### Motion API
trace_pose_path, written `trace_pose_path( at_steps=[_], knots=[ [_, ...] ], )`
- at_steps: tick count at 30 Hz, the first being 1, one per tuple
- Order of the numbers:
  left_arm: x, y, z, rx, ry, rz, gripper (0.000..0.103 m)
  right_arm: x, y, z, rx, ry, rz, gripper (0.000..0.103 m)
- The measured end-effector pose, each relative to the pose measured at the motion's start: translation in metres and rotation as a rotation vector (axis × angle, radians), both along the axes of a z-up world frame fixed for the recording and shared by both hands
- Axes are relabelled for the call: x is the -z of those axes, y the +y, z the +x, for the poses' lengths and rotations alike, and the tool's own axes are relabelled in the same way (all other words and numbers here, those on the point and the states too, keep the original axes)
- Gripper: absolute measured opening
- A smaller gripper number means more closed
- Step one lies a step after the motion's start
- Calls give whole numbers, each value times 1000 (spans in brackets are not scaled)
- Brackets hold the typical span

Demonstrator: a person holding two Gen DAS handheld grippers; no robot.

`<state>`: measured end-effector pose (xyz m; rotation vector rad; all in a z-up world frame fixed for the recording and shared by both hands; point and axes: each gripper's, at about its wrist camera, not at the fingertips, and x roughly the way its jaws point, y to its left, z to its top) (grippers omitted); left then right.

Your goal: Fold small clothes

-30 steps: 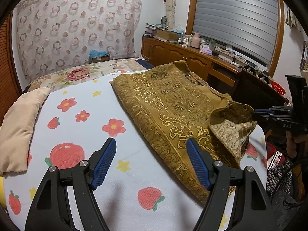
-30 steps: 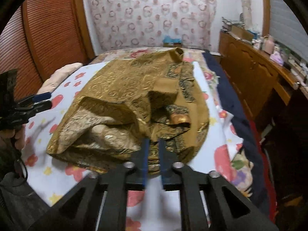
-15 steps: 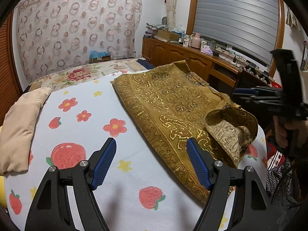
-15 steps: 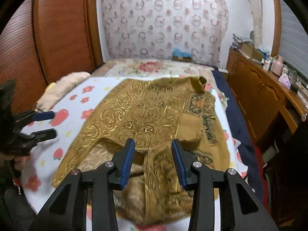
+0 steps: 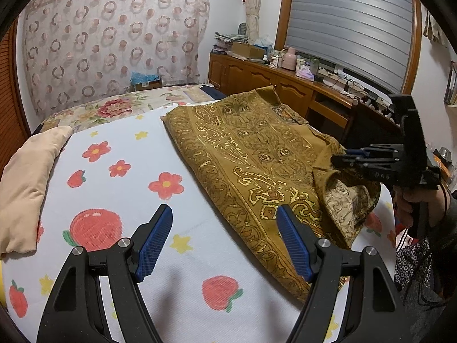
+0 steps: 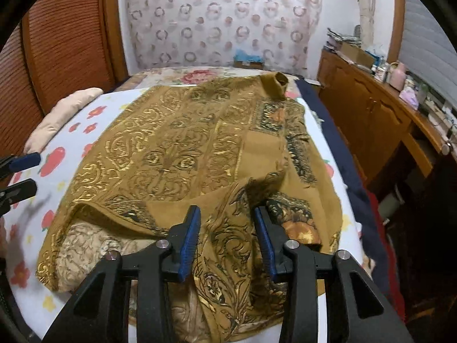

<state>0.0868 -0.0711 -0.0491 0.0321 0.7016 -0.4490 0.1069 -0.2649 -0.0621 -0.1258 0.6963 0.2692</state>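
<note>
**Securing the near hem fold before the lift**

1. Locate the work. The golden-brown garment with ornate gold scrollwork (image 6: 177, 148) lies spread on the bed, on the white sheet printed with red flowers and fruit (image 5: 120, 194). Its collar points to the far end. The near hem is rumpled, and one corner is turned over to expose the pale reverse side (image 6: 85, 245).

2. Check the right tongs (image 6: 227, 214). They stand over the near hem and are closing. A raised ridge of the garment lies between the blue pads (image 6: 188, 237), which, in the wrist view, still show a gap and do not yet press on the cloth. Let the pads seat fully on the ridge before pulling. Take every layer of the ridge; a single layer will likely slide out and drag the hem askew.

3. Check the left tongs (image 5: 224, 214). They are spread wide and hold nothing, poised above bare sheet just beside the garment's left edge. Bring them onto that edge level with the right grip, so that both points can lift together.

4. Flatten the turned-over corner first; folded in, it would probably leave a lump.

5. Keep clear of the beige pillow (image 5: 25, 177) at the left side of the bed.
</note>
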Motion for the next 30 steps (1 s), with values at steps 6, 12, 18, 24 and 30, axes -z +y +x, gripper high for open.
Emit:
trace_pose_path(
  at_steps=[6,12,18,24,30],
  knots=[
    [-1,-5,1,5,3,5,76,-16,-38,-32,21,-47,12,1],
    [-1,-9,2,14,5,4,76,-13,-85,-41,135,-13,-32,10],
    [1,-15,5,13,18,10,76,-21,-85,-33,137,-56,24,43],
    [9,-21,9,11,50,20,76,0,-67,-19,56,-22,11,57],
    [17,-31,9,30,79,33,76,16,-81,-5,76,12,-3,63]
  ],
)
